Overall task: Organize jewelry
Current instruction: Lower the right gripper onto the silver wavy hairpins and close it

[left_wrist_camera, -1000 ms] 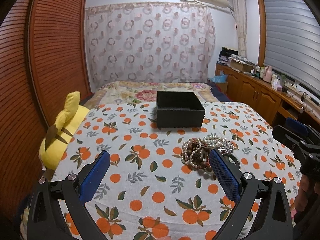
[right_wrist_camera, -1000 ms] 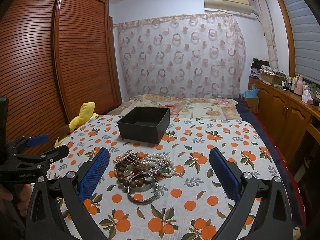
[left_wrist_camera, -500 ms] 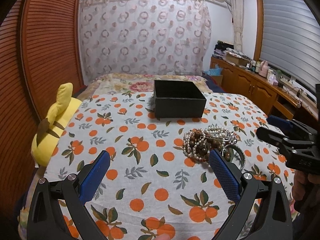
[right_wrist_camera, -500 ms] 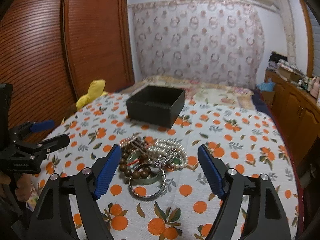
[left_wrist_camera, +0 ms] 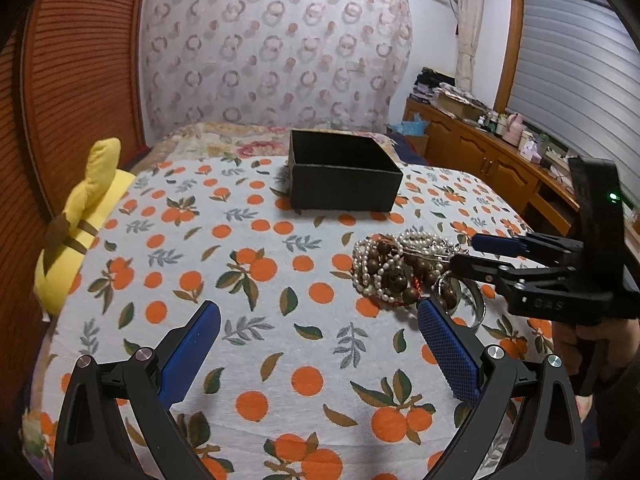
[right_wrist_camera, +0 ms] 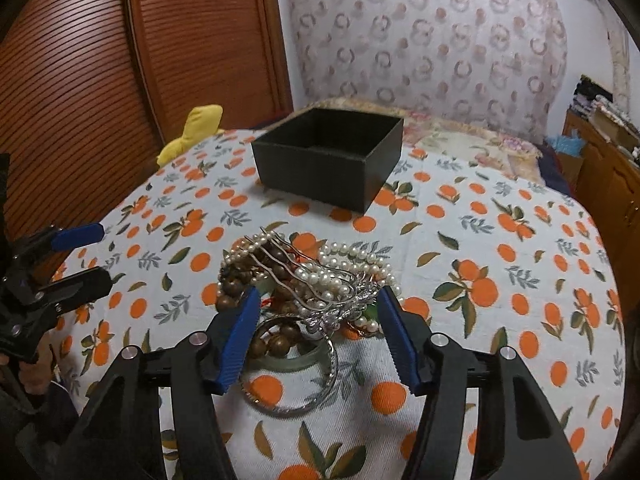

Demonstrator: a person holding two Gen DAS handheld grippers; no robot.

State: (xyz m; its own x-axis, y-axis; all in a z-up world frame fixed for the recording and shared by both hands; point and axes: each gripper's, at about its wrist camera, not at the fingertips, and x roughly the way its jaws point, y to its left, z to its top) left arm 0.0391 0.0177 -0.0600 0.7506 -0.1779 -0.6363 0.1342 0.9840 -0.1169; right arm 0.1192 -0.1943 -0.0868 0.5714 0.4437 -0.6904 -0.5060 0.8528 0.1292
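Observation:
A pile of jewelry [right_wrist_camera: 308,284] lies on the orange-print cloth: pearl strands, brown wooden beads, a silver hair comb [right_wrist_camera: 320,280] and a silver bangle [right_wrist_camera: 296,380]. An open black box [right_wrist_camera: 328,160] stands behind it. My right gripper [right_wrist_camera: 316,300] is open, its blue pads on either side of the pile's near part, touching nothing that I can tell. The pile also shows in the left wrist view [left_wrist_camera: 404,272], with the box [left_wrist_camera: 344,176] beyond it and the right gripper [left_wrist_camera: 468,252] at its right side. My left gripper [left_wrist_camera: 320,316] is open and empty over bare cloth left of the pile.
A yellow plush toy [left_wrist_camera: 80,220] lies at the cloth's left edge by the wooden wardrobe doors [right_wrist_camera: 140,60]. Wooden cabinets [left_wrist_camera: 500,160] with clutter line the right wall. A floral bedspread [left_wrist_camera: 224,140] and curtain lie behind the box.
My right gripper has moved forward and down to the jewelry pile, and its jaws have narrowed around it. The left gripper shifted slightly closer to the cloth.

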